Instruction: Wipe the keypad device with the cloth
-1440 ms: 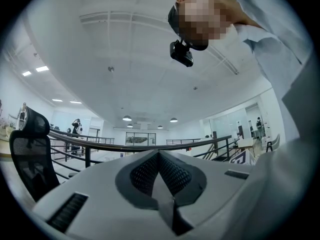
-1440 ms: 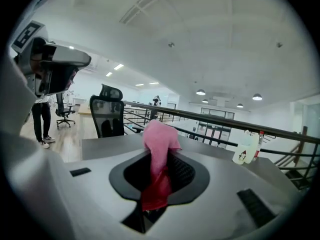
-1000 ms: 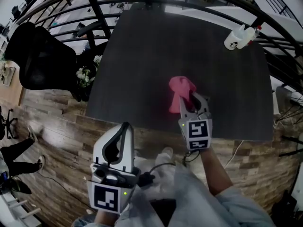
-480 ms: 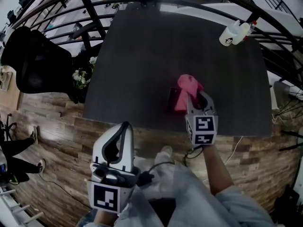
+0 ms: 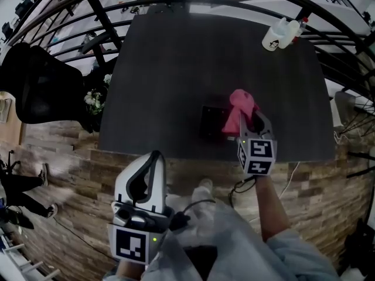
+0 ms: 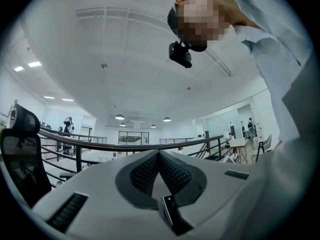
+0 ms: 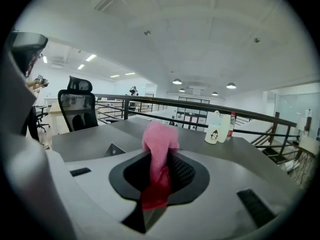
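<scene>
Our right hand-held gripper (image 5: 248, 120) clamps the pink cloth (image 5: 241, 105), its bunched end just beside the keypad device (image 5: 210, 122) near the surface's (image 5: 176, 69) front edge, placed for wiping. Our left hand-held gripper (image 5: 153, 160), jaws together and empty, hangs off the surface.

There's the dark square keypad device (image 5: 210, 122), its right edge vanishing under the bunched pink cloth (image 5: 239, 109), keys too dim to pick out. On the white bottle (image 5: 280, 35) at the far corner, the label print is too small to read.
</scene>
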### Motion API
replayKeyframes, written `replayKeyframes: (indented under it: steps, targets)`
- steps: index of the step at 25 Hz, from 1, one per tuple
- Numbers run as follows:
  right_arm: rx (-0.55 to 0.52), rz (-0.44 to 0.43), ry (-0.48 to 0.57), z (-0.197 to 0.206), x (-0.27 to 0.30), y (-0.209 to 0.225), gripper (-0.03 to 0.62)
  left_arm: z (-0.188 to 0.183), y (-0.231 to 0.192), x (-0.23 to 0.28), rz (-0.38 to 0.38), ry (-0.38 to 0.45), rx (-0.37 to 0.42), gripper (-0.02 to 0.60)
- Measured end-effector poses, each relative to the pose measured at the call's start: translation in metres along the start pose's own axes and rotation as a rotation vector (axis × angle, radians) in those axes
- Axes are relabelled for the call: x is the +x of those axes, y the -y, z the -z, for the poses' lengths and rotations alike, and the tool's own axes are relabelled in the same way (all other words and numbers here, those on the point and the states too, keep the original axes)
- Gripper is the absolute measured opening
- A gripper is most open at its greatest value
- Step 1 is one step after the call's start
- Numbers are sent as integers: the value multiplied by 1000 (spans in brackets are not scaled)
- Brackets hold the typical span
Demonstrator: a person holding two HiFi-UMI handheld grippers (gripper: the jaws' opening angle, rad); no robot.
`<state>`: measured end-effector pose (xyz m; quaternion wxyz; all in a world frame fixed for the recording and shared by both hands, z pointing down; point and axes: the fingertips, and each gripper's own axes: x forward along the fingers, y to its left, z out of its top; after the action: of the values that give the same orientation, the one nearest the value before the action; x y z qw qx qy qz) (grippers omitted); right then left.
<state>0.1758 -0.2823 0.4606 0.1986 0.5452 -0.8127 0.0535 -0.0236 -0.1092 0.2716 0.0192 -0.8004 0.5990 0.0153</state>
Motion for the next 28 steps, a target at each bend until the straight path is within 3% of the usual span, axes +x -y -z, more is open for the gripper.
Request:
replayKeyframes:
  steps: [12,28]
  targets:
    - [113,95,-50,33,-16,39,71,5,21,17,78,-27,-15,3]
    - [293,149,-186,106,-38,27,71,11,40,28,175,-67,-2,3]
